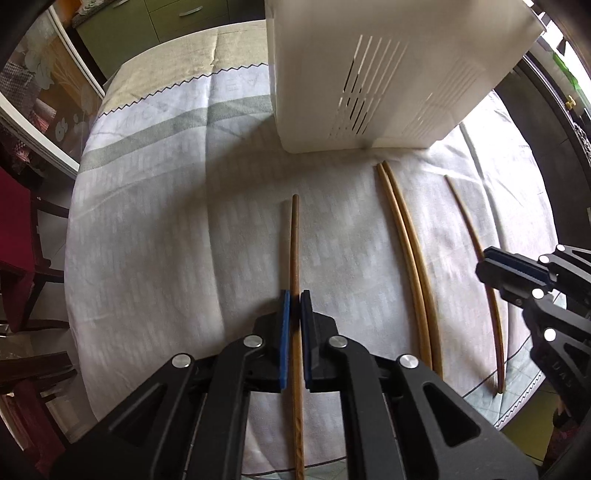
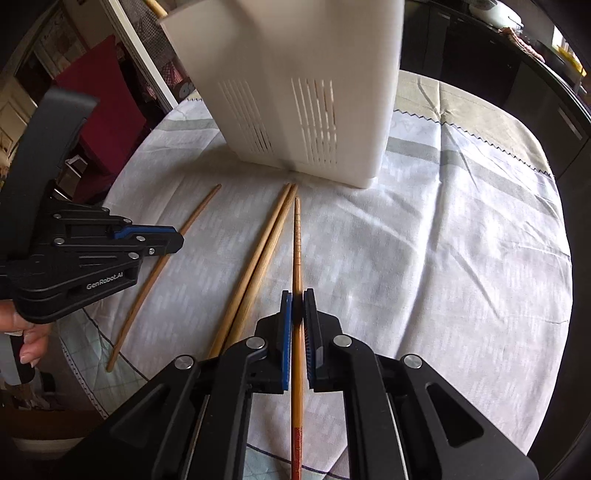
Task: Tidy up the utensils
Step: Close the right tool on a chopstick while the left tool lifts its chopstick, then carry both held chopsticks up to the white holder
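Observation:
My left gripper (image 1: 295,295) is shut on a dark brown chopstick (image 1: 295,240) that points toward the white slotted utensil holder (image 1: 369,74). My right gripper (image 2: 298,295) is shut on an orange-brown chopstick (image 2: 296,240) with a red band near its back end. A pair of pale chopsticks (image 2: 258,258) lies side by side on the cloth between the two held ones, tips almost at the holder (image 2: 295,92). Each gripper also shows in the other's view: the right gripper (image 1: 484,264) at the right edge, the left gripper (image 2: 179,240) at the left, with a hand on its grip.
A white and grey tablecloth (image 1: 166,221) covers the round table, whose edge runs close behind both grippers. One chopstick end (image 2: 155,7) sticks out of the holder's top. A red chair (image 1: 14,240) stands left of the table, and dark cabinets (image 2: 517,74) stand beyond it.

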Action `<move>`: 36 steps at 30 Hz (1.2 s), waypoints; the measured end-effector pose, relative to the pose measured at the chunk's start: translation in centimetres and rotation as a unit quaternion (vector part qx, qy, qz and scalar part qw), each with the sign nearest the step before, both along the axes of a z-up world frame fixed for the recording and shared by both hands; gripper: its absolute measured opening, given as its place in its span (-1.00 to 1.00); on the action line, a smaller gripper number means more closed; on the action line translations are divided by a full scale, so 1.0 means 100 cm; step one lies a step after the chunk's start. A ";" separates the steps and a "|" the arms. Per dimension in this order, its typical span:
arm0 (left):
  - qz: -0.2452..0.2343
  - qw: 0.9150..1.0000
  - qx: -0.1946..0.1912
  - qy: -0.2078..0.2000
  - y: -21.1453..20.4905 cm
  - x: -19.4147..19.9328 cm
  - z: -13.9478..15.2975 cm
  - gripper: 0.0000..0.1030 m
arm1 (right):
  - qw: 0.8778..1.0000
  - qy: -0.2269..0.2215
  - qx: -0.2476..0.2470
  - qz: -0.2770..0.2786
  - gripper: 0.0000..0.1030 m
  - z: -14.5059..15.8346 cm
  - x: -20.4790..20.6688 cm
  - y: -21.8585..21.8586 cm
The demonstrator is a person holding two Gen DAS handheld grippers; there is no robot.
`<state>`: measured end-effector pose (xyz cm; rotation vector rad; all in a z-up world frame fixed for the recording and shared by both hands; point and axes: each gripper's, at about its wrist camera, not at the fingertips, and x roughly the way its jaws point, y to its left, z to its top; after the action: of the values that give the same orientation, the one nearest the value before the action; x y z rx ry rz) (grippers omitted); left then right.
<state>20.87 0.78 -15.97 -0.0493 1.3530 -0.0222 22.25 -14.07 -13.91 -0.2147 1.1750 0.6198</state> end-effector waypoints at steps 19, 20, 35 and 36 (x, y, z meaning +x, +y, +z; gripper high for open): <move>-0.011 0.988 -0.015 -0.153 0.015 -0.074 0.120 -0.89 | 0.986 -0.109 0.120 -0.047 -0.86 0.088 -0.054 -0.093; -0.012 0.987 -0.015 -0.159 0.016 -0.079 0.125 -0.89 | 0.985 -0.112 0.121 -0.048 -0.86 0.089 -0.056 -0.098; -0.023 0.982 -0.013 -0.185 0.008 -0.095 0.140 -0.89 | 0.979 -0.137 0.139 -0.062 -0.86 0.106 -0.074 -0.110; -0.024 0.982 -0.013 -0.185 0.007 -0.095 0.141 -0.89 | 0.979 -0.137 0.140 -0.062 -0.86 0.106 -0.074 -0.110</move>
<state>11.36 1.51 -1.89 -0.0335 0.9814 -0.0860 14.84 -25.11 -3.34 0.0130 0.8184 0.6171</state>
